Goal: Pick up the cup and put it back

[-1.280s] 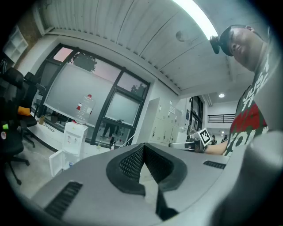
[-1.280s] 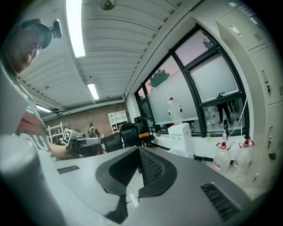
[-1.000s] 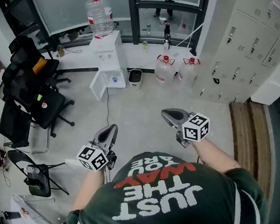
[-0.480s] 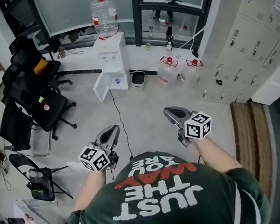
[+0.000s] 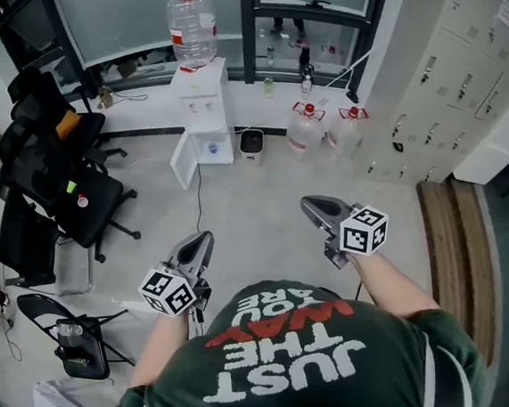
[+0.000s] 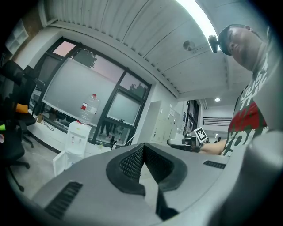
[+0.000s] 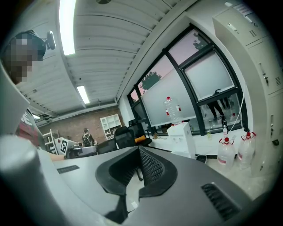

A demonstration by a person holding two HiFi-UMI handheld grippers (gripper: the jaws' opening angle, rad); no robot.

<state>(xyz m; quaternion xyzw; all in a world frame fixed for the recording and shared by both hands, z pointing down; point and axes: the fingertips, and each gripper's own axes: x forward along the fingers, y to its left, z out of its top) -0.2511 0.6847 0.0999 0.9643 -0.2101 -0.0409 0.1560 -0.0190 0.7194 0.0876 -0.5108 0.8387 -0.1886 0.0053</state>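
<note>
Cup: I can't pick it out in any of the three views, so its place can't be told. The left hand-held gripper (image 5: 204, 238) sits lower centre-left in the head view, jaws clenched tip to tip with nothing between them, pointing up the frame over the floor (image 5: 254, 207). The right hand-held gripper (image 5: 308, 203) is just right of centre, its jaws pressed together too, empty, aimed toward the upper left. Beyond both, at top centre-left, a white water dispenser (image 5: 200, 103) carries a big bottle (image 5: 191, 26). Two jugs (image 5: 307, 127) stand on the floor near the grey lockers (image 5: 446, 73) at upper right. Black office chairs (image 5: 60, 179) crowd the left edge.
</note>
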